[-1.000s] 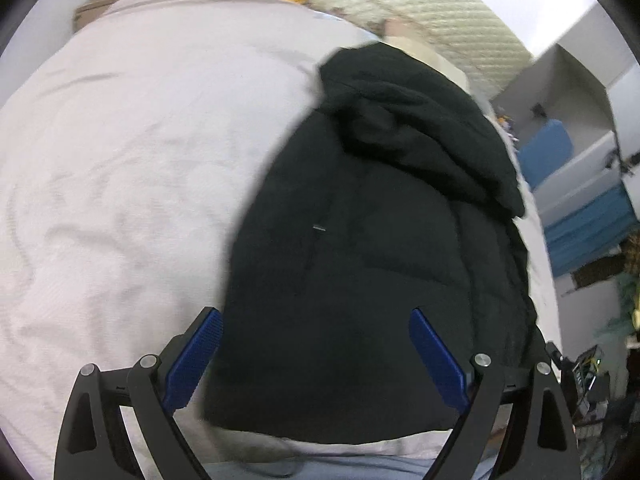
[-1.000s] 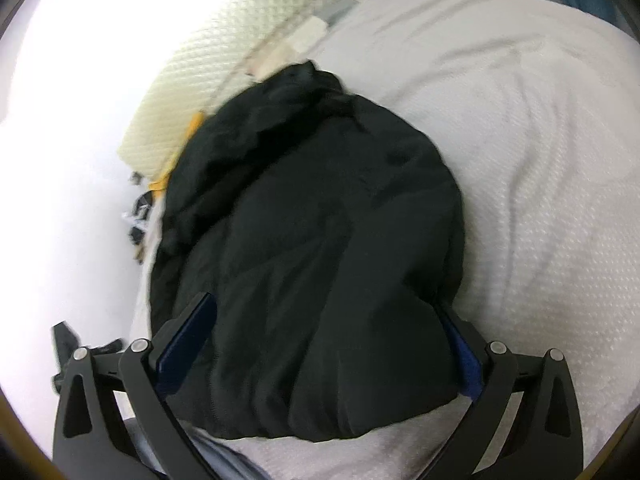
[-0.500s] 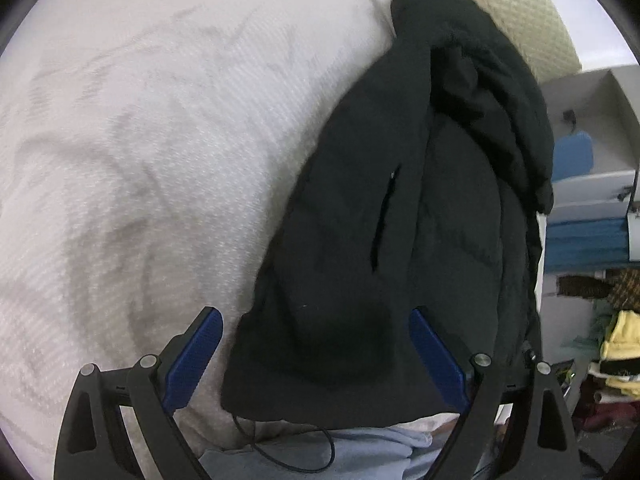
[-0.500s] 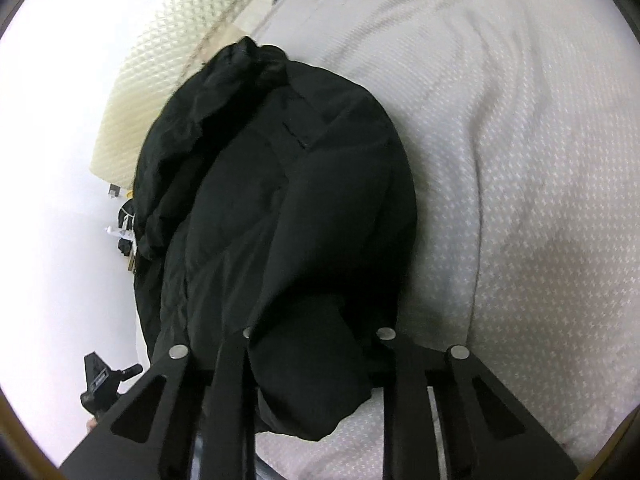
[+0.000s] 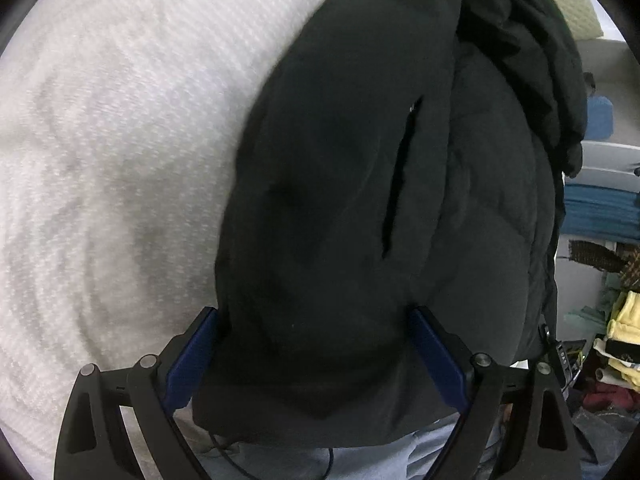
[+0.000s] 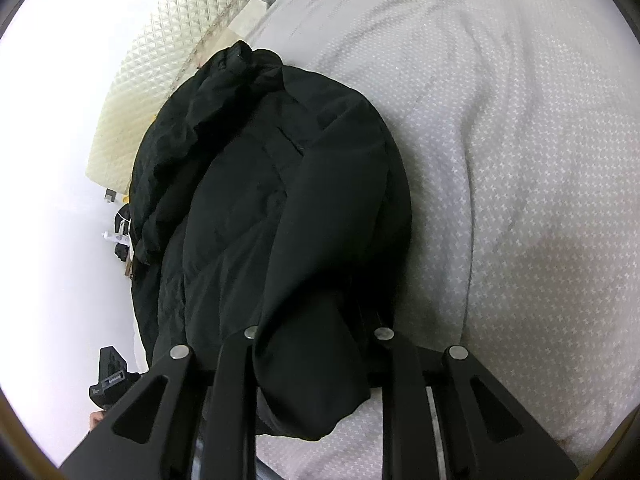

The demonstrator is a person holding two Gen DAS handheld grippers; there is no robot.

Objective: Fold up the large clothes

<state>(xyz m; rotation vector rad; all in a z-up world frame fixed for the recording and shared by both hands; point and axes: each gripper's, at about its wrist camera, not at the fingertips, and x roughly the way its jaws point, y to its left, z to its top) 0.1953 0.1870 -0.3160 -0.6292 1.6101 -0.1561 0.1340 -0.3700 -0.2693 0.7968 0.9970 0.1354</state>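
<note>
A black padded jacket (image 5: 340, 160) lies lengthwise on a white bed, its hood at the far end and a pocket slit (image 5: 396, 184) showing. My left gripper (image 5: 312, 312) is open. Its blue pads (image 5: 192, 356) stand on either side of the jacket's near hem, with the fabric bulging between them. In the right wrist view the same jacket (image 6: 248, 200) stretches away. My right gripper (image 6: 316, 320) is shut on a bunched fold at the jacket's near corner, and the fabric hides its fingertips.
The textured white bedcover (image 5: 120, 120) (image 6: 520, 160) spreads wide beside the jacket. A quilted cream headboard (image 6: 152, 80) stands at the far end. Shelves with folded blue cloth (image 5: 600, 208) and a pile of clothes (image 5: 624, 320) are off the bed's side. Pale blue clothing (image 5: 280, 460) sits below the left gripper.
My left gripper came down and tilted toward the jacket's near hem, which now sits between its open jaws. My right gripper went from wide open to shut on the jacket's fabric.
</note>
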